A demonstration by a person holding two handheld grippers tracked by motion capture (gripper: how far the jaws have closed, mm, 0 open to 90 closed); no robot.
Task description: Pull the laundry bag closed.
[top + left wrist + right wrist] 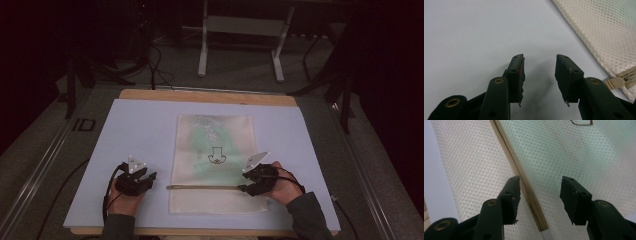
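On the table from above, the mesh bag (pixel 212 165) lies mid-sheet; your right tool (pixel 248 188) sits at the zip's (pixel 202 187) right end. Left tool (pixel 539 75): spread, empty, beside the bag. Right tool (pixel 540 200): spread astride the zip; next, pinch its slider.

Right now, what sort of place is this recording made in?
Probably a lab or recording workspace, not a home: a table under a pale sheet, cables across a grey carpeted floor, and metal frame legs behind.
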